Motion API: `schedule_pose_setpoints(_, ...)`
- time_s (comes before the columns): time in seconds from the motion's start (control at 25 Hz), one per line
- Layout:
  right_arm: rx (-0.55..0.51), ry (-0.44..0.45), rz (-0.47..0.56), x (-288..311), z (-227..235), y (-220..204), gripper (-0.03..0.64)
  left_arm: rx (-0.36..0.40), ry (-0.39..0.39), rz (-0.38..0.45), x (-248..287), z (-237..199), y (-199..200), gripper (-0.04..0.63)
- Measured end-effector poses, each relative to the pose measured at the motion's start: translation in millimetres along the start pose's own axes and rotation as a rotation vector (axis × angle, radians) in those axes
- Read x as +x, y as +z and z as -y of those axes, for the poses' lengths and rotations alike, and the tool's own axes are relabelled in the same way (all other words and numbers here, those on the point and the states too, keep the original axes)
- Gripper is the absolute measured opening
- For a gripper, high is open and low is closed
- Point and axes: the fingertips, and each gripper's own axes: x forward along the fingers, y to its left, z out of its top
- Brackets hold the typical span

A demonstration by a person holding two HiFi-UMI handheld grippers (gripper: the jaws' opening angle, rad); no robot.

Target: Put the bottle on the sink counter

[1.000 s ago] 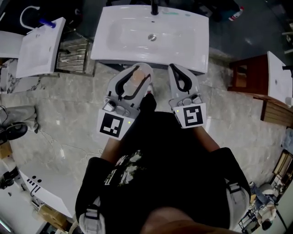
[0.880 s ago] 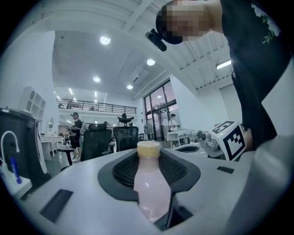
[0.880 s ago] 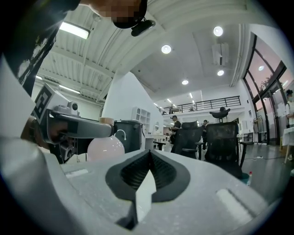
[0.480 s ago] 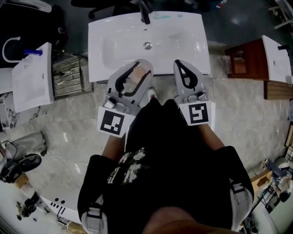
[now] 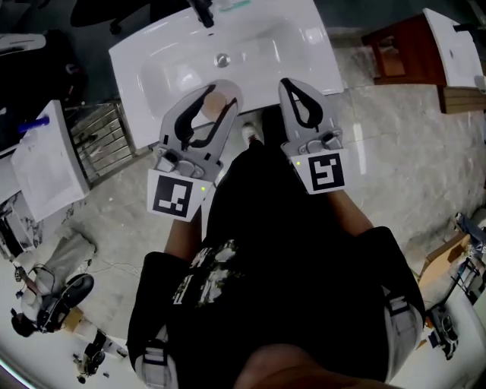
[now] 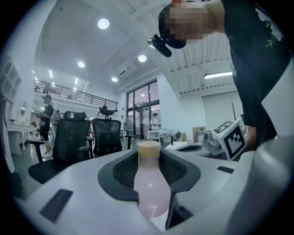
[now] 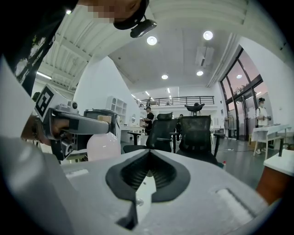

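Note:
A pale pink bottle (image 6: 150, 186) with a tan cap stands upright between the pads of my left gripper (image 6: 149, 156), which is shut on it. In the head view the bottle (image 5: 216, 105) and left gripper (image 5: 213, 88) hang over the front rim of the white sink (image 5: 319, 55). My right gripper (image 5: 293, 82) is beside it, to the right, at the sink's front edge. Its jaws meet at the tips with nothing between them (image 7: 148, 158). From the right gripper view the bottle (image 7: 103, 146) shows to the left, in the left gripper (image 7: 78, 124).
A black faucet (image 5: 203, 11) stands at the back of the basin. A metal rack (image 5: 102, 137) and a white panel (image 5: 45, 167) sit on the floor to the left, a brown wooden stand (image 5: 399, 49) to the right. Office chairs (image 6: 76, 137) stand further off.
The view has swung: the sink now lies tilted and further left. Both grippers have moved forward to its front rim, the left one still holding the bottle.

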Motion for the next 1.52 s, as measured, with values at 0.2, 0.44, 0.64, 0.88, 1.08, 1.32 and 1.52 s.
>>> schedule_pose_setpoints(0.2, 0.037, -0.009, -0.009, 12, 29, -9, -0.005, 0.003, 0.002, -0.02, 33, -7, 1, 0.149)
schedule_pose_setpoints(0.44, 0.038, -0.015, -0.025, 40, 85, -20, -0.005, 0.003, -0.019, -0.062, 92, -20, 0, 0.149)
schedule_pose_setpoints(0.64, 0.045, -0.012, -0.045, 59, 123, -32, -0.005, -0.011, -0.029, -0.075, 135, -28, -4, 0.149)
schedule_pose_setpoints(0.88, 0.055, -0.015, -0.058, 84, 168, -45, -0.005, -0.04, -0.059, -0.108, 190, -34, -13, 0.149)
schedule_pose_setpoints(1.08, 0.079, 0.003, -0.085, 108, 200, -66, -0.005, -0.051, -0.07, -0.121, 240, -44, -23, 0.149)
schedule_pose_setpoints(1.32, 0.095, 0.006, -0.107, 143, 235, -102, -0.005, -0.072, -0.075, -0.14, 302, -59, -53, 0.149)
schedule_pose_setpoints(1.52, 0.121, 0.013, -0.153, 163, 261, -143, -0.005, -0.096, -0.088, -0.148, 350, -61, -76, 0.149)
